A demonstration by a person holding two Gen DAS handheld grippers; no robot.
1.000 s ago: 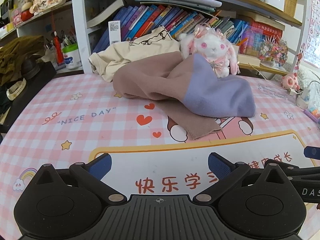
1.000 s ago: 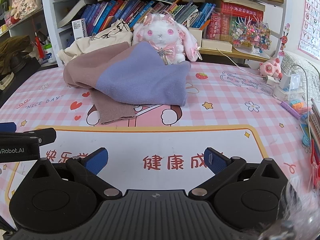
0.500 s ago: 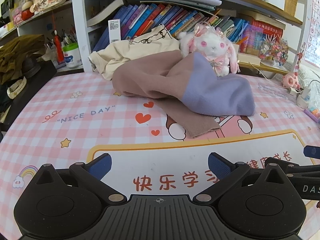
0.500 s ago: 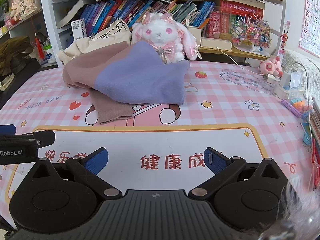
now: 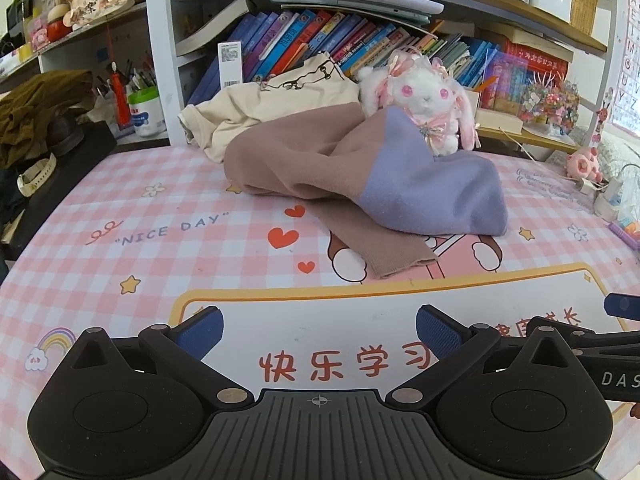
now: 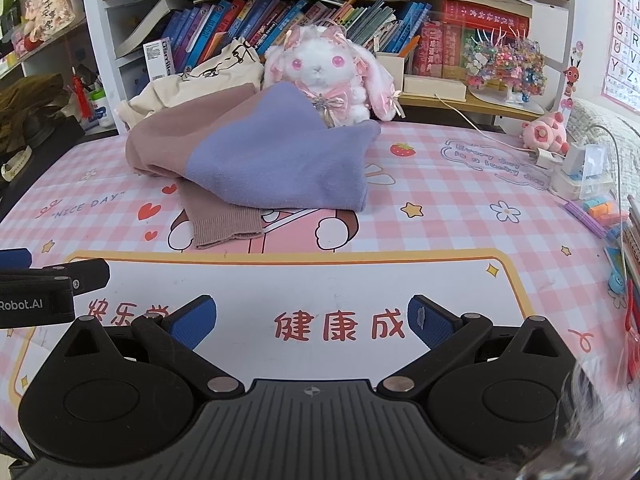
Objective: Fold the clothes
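Note:
A crumpled mauve and lavender sweater (image 5: 360, 176) lies in a heap on the pink checked desk mat (image 5: 120, 240), one ribbed sleeve cuff (image 5: 400, 266) pointing toward me. It also shows in the right wrist view (image 6: 260, 160). A cream garment (image 5: 272, 108) is bunched behind it against the bookshelf. My left gripper (image 5: 318, 330) is open and empty, low over the mat, well short of the sweater. My right gripper (image 6: 312, 320) is open and empty beside it, also short of the sweater.
A white plush rabbit (image 6: 328, 72) sits behind the sweater. Bookshelf with books (image 5: 320, 40) lines the back. A pink toy (image 6: 546, 134), charger and cables (image 6: 576, 164) and small stationery (image 6: 600, 216) lie at the right. Dark clothes and a watch (image 5: 32, 176) sit at left.
Both grippers have edged slightly forward toward the sweater; both stay open. The clothes have not moved.

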